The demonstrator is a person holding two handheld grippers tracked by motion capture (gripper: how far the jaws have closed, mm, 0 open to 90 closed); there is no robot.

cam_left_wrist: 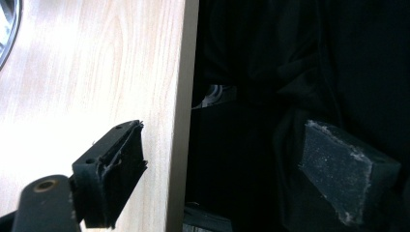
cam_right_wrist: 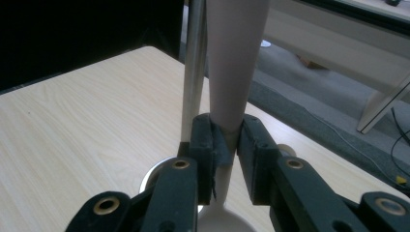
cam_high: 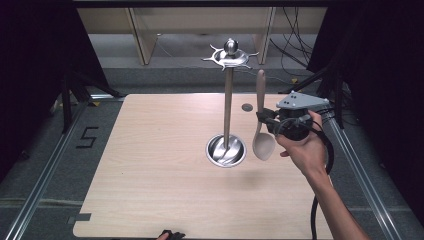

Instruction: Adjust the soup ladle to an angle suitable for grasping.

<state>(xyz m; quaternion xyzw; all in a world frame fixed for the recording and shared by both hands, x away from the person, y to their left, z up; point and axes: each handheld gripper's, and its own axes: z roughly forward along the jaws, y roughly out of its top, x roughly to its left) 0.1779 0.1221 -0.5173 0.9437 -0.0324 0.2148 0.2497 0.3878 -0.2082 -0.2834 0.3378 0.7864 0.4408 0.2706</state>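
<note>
The right gripper has its jaws clamped narrow on the handle of a pale wooden spoon, held upright above the bench, bowl down, just beside the tall steel utensil stand. The left gripper hangs at the near edge of the light wooden bench, jaws wide and empty. Dark curtains flank the grey floor.

- The stand rises upright from its round base, near the table's middle.
- The spoon hangs upright just right of the stand, bowl down, above the table, between the right gripper's 2 jaws.
</note>
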